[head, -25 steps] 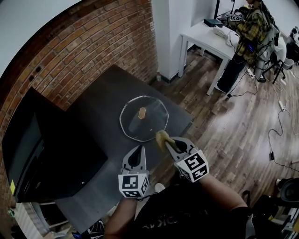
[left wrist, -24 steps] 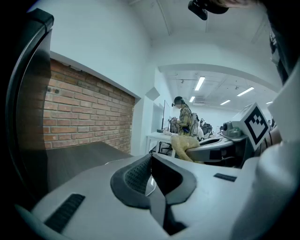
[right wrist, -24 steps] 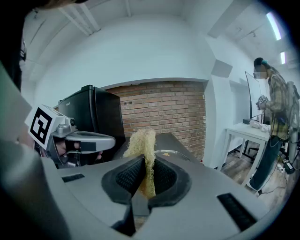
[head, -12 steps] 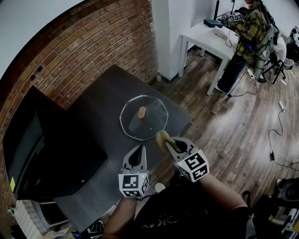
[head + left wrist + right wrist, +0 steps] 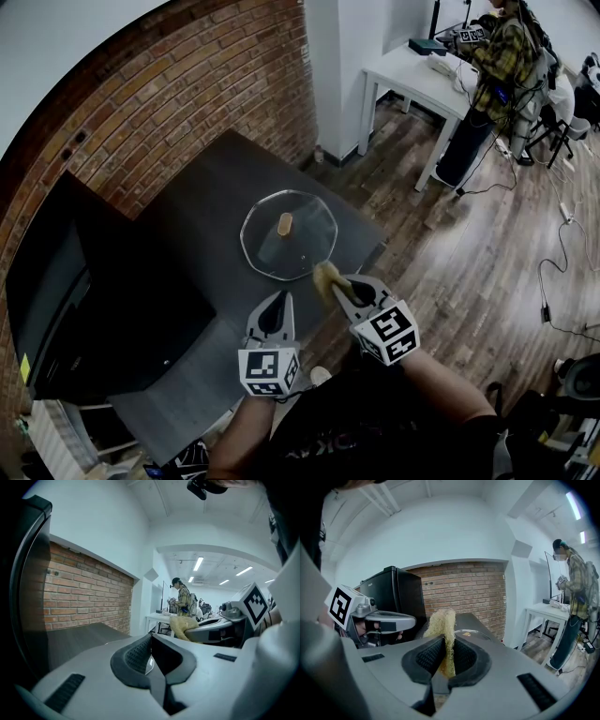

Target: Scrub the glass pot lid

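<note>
Head view, table: a dark tabletop (image 5: 202, 225) stands against a red brick wall (image 5: 159, 103).
Head view, room: a brown wood floor (image 5: 469, 253) runs along the tabletop's right side. A white desk (image 5: 412, 70) stands far off, with a person (image 5: 497, 66) in a check shirt beside it. A big black box (image 5: 84, 300) stands at the tabletop's left edge.
Head view, lid: the glass pot lid (image 5: 267, 248) lies flat near the tabletop's right corner. Its small brown knob (image 5: 285, 225) points up.
Head view, grippers: the right gripper (image 5: 336, 286) holds a yellow scrubber (image 5: 325, 276) at the lid's near rim. I cannot tell if the two touch. The left gripper (image 5: 278, 302) is over the tabletop, just beside the right one and apart from the lid.
Head view, marks: each gripper's cube (image 5: 267, 372) shows black and white square patterns.
Left gripper view, jaws: the two dark jaws are pressed together with nothing between them.
Left gripper view, room: the brick wall and tabletop are on the left. The right gripper and its scrubber are on the right. Long ceiling lights (image 5: 198, 564) glow far back.
Right gripper view, jaws: the jaws squeeze the scrubber, and its rough top sticks up above them.
Right gripper view, room: the lid lies on the tabletop just past the jaws. The black box and the left gripper are on the left, the brick wall is behind, and the desk and person are on the right.
</note>
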A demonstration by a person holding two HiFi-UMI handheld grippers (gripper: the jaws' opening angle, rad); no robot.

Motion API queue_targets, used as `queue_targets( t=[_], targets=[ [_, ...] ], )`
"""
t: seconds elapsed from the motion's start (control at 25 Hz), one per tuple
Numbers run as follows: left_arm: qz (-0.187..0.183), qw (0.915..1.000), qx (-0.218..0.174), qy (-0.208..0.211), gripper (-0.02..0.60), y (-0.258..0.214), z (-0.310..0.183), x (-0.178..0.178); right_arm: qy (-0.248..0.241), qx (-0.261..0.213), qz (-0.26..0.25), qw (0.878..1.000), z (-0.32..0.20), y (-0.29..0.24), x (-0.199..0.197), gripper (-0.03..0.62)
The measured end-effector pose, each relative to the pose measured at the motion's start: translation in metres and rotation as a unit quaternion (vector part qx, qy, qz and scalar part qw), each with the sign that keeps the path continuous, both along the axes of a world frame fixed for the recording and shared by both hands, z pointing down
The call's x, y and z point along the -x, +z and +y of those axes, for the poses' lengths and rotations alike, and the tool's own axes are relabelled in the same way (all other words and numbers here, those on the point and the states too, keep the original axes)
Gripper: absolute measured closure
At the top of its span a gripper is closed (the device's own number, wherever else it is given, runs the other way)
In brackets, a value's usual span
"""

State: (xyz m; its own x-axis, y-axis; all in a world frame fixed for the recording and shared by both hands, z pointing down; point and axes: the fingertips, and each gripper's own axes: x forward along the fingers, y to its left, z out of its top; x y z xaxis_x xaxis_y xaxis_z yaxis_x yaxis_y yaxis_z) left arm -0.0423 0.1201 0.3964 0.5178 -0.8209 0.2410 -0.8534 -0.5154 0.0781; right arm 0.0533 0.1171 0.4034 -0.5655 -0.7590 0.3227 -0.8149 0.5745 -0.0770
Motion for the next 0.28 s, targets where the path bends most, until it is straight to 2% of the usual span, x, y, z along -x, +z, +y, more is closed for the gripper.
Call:
queue_targets(
  t=[0.28],
  targets=[
    [0.002, 1.0000, -0.003, 0.000, 0.548, 0.0001, -0.0025, 0.0037, 0.000, -0.002, 0.002, 1.000, -0.0020, 0.0011, 0.0043, 0.548]
  ],
)
